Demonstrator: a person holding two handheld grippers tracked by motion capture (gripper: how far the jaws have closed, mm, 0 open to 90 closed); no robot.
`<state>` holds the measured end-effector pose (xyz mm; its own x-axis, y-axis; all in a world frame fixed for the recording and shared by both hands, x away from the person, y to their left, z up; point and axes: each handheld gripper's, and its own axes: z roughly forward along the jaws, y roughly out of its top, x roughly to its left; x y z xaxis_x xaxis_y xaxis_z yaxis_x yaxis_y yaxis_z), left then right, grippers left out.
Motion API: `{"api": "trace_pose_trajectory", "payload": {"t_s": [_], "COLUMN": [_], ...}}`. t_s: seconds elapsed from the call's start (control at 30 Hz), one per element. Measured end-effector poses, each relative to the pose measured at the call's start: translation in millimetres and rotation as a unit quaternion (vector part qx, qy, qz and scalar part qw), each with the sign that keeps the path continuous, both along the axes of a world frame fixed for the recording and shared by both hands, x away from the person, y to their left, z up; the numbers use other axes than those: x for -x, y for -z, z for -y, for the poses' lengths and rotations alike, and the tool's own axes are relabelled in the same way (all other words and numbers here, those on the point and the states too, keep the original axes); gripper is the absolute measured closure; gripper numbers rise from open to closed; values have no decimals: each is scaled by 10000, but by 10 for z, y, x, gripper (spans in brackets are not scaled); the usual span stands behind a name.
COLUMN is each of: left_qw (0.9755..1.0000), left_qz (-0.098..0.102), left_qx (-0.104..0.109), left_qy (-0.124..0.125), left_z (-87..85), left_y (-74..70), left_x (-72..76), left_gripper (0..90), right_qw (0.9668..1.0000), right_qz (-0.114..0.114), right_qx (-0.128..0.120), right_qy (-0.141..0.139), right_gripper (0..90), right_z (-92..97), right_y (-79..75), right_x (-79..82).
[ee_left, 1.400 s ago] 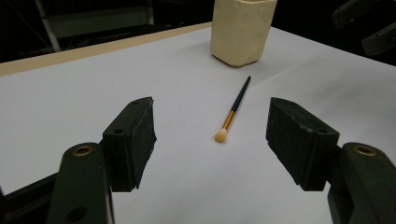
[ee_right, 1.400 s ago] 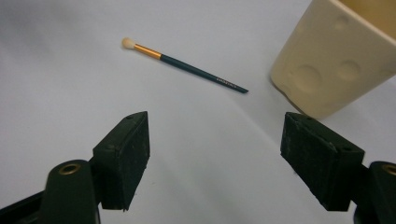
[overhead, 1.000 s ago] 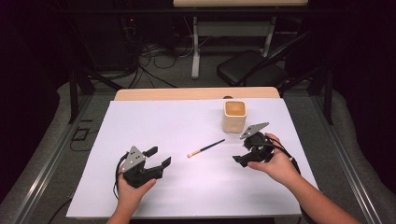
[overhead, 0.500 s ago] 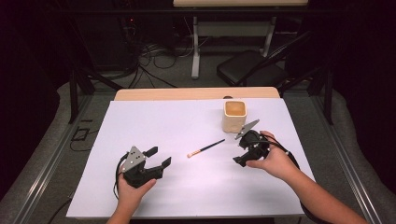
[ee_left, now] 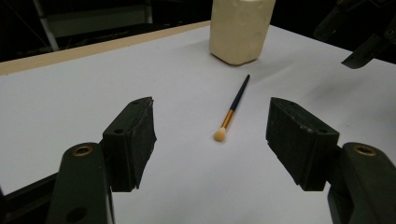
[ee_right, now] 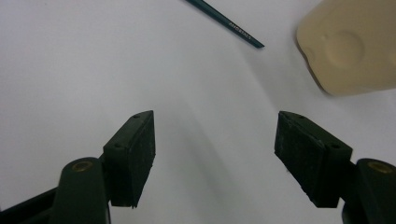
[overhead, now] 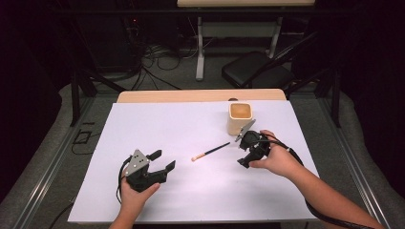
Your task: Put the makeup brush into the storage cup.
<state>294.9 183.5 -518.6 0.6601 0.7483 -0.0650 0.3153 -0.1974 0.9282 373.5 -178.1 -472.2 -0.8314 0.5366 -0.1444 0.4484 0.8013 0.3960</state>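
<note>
A thin make-up brush (overhead: 211, 150) with a dark handle and a pale tip lies on the white table cover (overhead: 191, 124), mid-table. A cream cup (overhead: 239, 118) stands upright just beyond its handle end. My right gripper (overhead: 242, 155) hovers low beside the handle end, in front of the cup. It is open; its jaws have just been closing a little, with nothing between them. In the right gripper view the handle (ee_right: 229, 23) and the cup (ee_right: 350, 46) lie ahead of the right gripper (ee_right: 215, 121). My left gripper (overhead: 162, 160) is open and empty, facing the brush (ee_left: 233, 105).
The cup (ee_left: 238, 28) and the other hand's gripper (ee_left: 369, 42) appear at the top of the left gripper view. A wooden table edge (overhead: 200, 95) runs along the far side. A black stool (overhead: 258, 74) and cables lie on the floor beyond.
My right gripper has shifted slightly left and away from the person, closer to the cup and the brush handle. The left gripper, brush and cup have kept still.
</note>
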Motion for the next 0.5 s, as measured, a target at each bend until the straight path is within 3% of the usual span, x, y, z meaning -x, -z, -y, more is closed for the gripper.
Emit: {"api": "trace_pose_trajectory", "payload": {"t_s": [0.5], "left_qw": [10000], "left_qz": [-5], "left_qx": [-2], "left_qy": [4], "left_z": [-3], "left_y": [2], "left_x": [-3], "left_gripper": [329], "right_qw": [9994], "right_qz": [-34], "right_qx": [194], "right_qy": [-279], "right_gripper": [294], "right_z": [-215], "right_y": [13], "right_x": [-125]}}
